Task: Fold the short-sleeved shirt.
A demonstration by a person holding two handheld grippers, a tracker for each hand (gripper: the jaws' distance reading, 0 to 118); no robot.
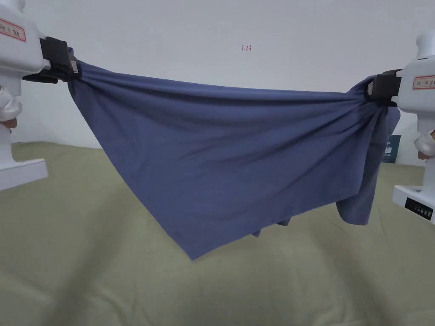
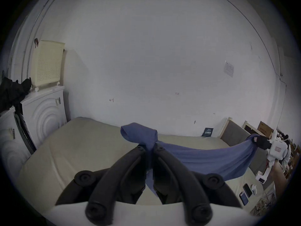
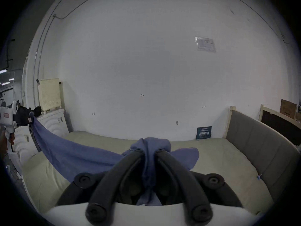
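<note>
The blue short-sleeved shirt (image 1: 221, 165) hangs stretched in the air between my two grippers, above the bed. My left gripper (image 1: 73, 66) is shut on a bunched corner at the upper left, and the cloth (image 2: 149, 149) runs between its black jaws in the left gripper view. My right gripper (image 1: 370, 88) is shut on the other bunched corner at the right; in the right gripper view the cloth (image 3: 149, 154) is pinched between its jaws. The shirt's lowest point dips toward the bed at centre, and a loose flap (image 1: 357, 208) droops below the right gripper.
A beige bed sheet (image 1: 85, 254) spreads below the shirt, against a white wall (image 1: 238, 25). A grey padded headboard (image 3: 260, 148) stands at the right. White cabinets with a cream basket (image 2: 47, 63) stand at the left. Phones (image 2: 246, 193) lie on the bed's near right corner.
</note>
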